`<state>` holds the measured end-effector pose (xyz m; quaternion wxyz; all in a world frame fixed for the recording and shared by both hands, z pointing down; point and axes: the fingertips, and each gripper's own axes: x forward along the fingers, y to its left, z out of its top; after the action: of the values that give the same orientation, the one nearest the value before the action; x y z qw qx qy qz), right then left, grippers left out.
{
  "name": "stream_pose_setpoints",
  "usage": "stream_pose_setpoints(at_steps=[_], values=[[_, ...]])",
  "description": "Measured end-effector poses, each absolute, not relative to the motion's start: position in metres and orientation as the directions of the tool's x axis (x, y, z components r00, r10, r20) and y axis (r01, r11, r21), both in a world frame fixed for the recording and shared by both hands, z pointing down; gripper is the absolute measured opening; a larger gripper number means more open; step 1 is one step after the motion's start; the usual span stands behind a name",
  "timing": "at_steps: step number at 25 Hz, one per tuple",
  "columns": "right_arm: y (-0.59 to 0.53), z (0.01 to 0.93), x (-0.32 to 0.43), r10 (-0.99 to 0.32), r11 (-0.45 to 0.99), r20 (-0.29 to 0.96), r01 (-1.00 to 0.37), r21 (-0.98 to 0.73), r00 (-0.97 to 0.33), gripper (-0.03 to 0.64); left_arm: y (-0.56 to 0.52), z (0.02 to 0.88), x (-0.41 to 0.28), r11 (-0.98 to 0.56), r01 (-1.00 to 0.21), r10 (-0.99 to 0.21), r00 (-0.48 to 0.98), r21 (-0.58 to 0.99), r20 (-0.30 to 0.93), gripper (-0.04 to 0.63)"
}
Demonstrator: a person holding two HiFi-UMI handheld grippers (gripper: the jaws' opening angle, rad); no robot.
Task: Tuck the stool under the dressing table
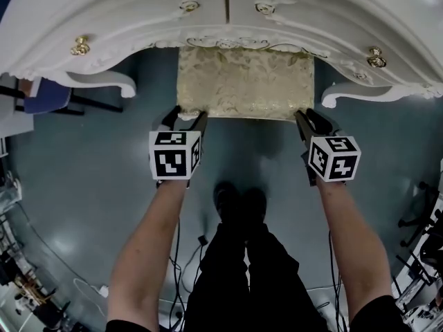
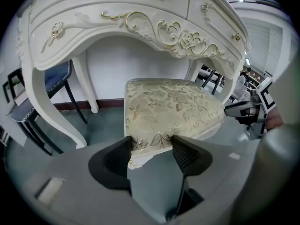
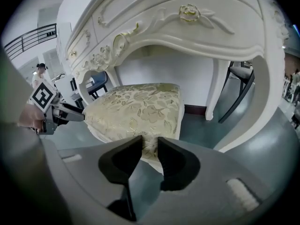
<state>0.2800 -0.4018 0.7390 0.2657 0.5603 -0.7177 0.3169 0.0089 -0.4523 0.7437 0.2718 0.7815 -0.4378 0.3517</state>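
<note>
Stool [image 1: 246, 81] partly under dressing table [image 1: 138, 19]; left claw [image 1: 188, 115], right claw [image 1: 305, 116] clench its near corners.

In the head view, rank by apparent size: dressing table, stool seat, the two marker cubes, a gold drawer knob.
1. dressing table
2. stool seat
3. left marker cube and right marker cube: alike, and enlarged by nearness to the camera
4. gold drawer knob

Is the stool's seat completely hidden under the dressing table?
No, the head view shows most of the stool's seat sticking out in front of the dressing table.
</note>
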Motion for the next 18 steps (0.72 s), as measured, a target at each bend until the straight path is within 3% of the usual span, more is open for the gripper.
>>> stream_pose_setpoints(at_steps=[18], values=[[-0.471, 0.735, 0.288, -0.746, 0.175, 0.635, -0.979, -0.103, -0.201, 0.109, -0.516, 0.740, 0.016, -0.478, -0.874, -0.600, 0.392, 0.080, 0.697, 0.296]])
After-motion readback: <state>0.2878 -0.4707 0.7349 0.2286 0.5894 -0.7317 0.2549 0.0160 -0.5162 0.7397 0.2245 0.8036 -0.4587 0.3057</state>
